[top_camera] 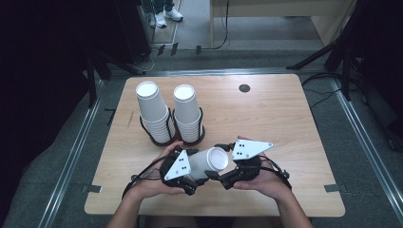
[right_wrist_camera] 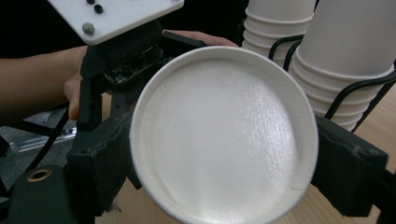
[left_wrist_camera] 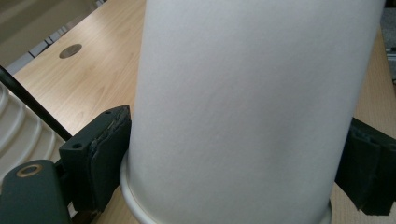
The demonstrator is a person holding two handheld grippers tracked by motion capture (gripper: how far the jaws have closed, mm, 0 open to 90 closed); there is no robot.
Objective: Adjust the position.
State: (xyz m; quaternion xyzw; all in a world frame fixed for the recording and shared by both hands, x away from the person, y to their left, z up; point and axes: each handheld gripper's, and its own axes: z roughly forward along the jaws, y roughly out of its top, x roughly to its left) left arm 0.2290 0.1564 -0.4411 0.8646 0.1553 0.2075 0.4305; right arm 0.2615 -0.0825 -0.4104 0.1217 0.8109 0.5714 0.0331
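A white paper cup (top_camera: 211, 161) lies on its side above the table's near edge, held between both grippers. My left gripper (top_camera: 192, 173) is shut on it near the rolled rim; in the left gripper view its pads (left_wrist_camera: 109, 149) press against the sides of the cup (left_wrist_camera: 252, 107). My right gripper (top_camera: 218, 160) is shut on the base end. In the right gripper view the cup's round bottom (right_wrist_camera: 224, 135) faces the camera, with the right gripper (right_wrist_camera: 224, 163) pressing a jaw on each side.
Two tall stacks of upside-down white cups (top_camera: 153, 114) (top_camera: 187, 114) stand in black wire holders (top_camera: 173, 138) just behind the grippers, close by in the right gripper view (right_wrist_camera: 350, 60). The wooden table (top_camera: 275, 128) has a round cable hole (top_camera: 244, 88) at the back.
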